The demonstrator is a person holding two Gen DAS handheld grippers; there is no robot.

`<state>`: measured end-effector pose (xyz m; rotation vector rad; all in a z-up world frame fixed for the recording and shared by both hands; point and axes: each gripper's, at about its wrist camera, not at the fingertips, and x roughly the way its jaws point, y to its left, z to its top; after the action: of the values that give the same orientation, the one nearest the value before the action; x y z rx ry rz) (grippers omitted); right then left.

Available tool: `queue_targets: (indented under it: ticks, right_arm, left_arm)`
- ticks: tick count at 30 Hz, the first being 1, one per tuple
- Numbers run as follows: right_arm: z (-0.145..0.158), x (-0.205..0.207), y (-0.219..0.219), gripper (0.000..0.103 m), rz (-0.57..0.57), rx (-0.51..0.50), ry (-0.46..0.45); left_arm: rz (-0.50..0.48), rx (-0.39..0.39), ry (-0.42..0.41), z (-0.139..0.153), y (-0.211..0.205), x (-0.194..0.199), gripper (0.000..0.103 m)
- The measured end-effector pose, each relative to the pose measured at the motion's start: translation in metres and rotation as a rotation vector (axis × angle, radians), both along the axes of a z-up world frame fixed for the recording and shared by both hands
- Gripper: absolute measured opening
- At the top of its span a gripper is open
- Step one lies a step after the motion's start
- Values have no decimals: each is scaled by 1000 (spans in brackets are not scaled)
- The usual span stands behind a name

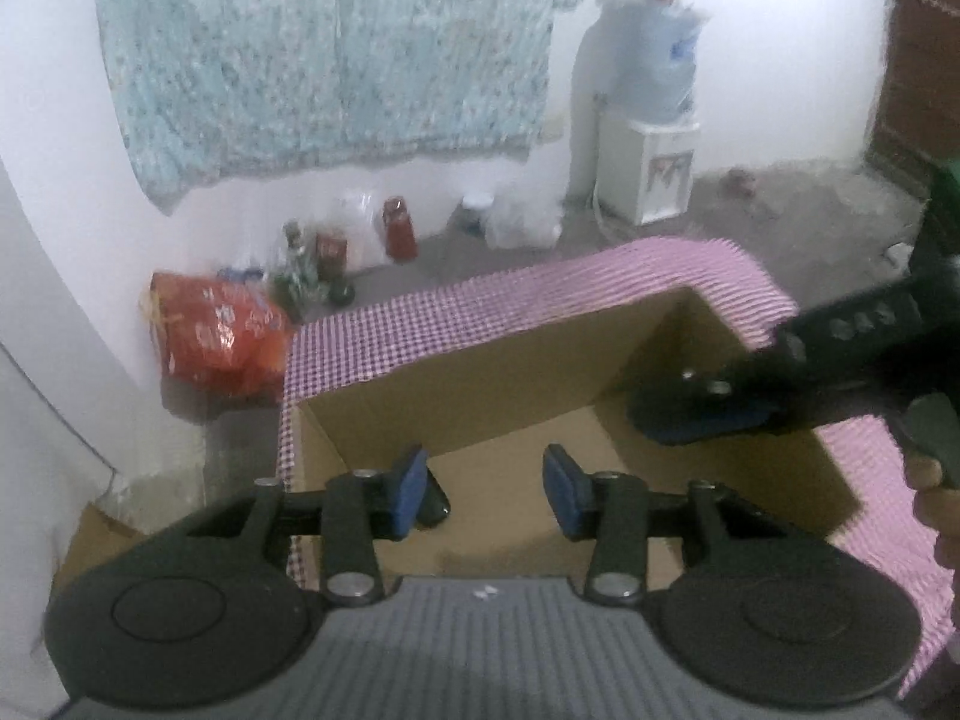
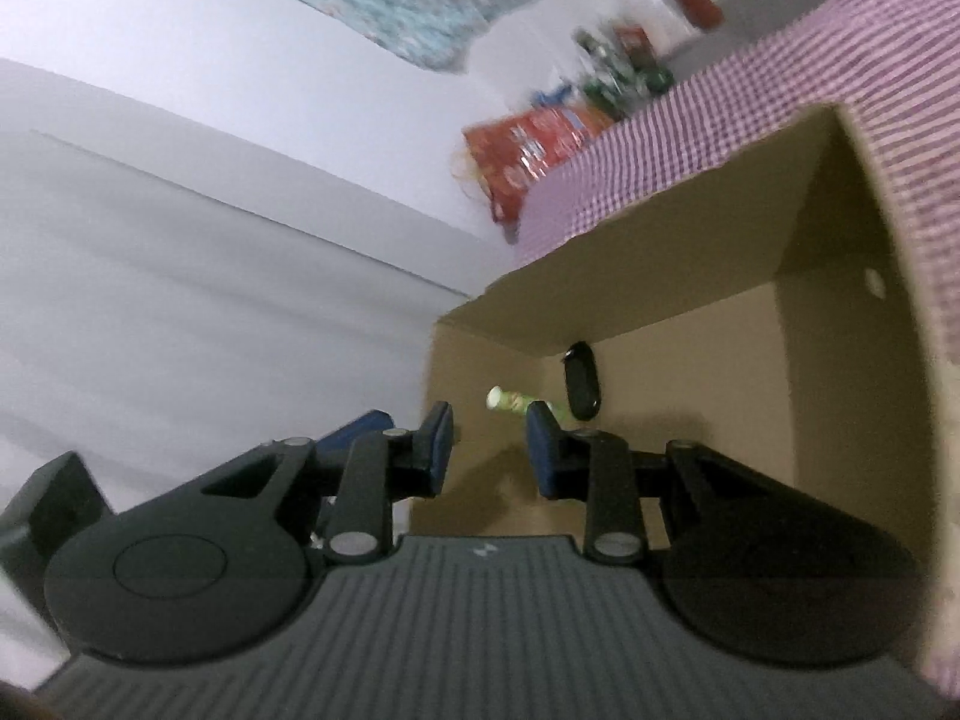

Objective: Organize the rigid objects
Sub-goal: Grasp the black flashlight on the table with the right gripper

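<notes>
No writing legible anywhere; my views too blurred. One cardboard box (image 1: pixel 480 372) on checkered table (image 1: pixel 420 324). Inside I count two items: one black oval object (image 2: pixel 581 381) at 12 o'clock of my right gripper (image 2: pixel 489 450), one green can (image 2: pixel 510 401) beside it. Left gripper (image 1: pixel 485 489) jaws apart, empty; right gripper jaws apart, empty.

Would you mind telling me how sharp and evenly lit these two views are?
Left wrist view: motion-blurred throughout, the white wall overexposed, straight edges bowed by the fisheye. Right wrist view: strongly tilted, floor clutter smeared, though the cardboard box interior reads fairly clearly.
</notes>
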<state>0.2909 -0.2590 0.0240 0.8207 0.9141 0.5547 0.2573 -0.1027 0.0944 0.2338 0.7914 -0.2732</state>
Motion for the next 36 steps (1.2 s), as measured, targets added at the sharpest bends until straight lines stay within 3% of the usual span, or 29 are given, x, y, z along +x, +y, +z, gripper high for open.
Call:
queue_targets:
  ticks: [5,12,18,23,28,36]
  right_arm:
    - [-7,-82,-34,29,-36,15,-43]
    - [-64,-160,-43,30,-113,-10,-3]
    - [-102,-168,-26,30,-148,-99,33]
    - [-122,-165,-7,30,-149,-240,36]
    - [-133,-156,11,29,-128,-329,37]
    - [-144,-136,23,26,-97,-335,36]
  left_arm:
    - [-54,-53,-29,-5,4,-63,46]
    - [-143,-112,-46,-50,-8,-142,48]
    - [-196,-133,22,-109,-42,-159,47]
    - [-202,-120,99,-150,-64,-147,33]
    - [-226,-76,107,-164,-76,-133,27]
    - [-222,-47,127,-175,-88,-124,25]
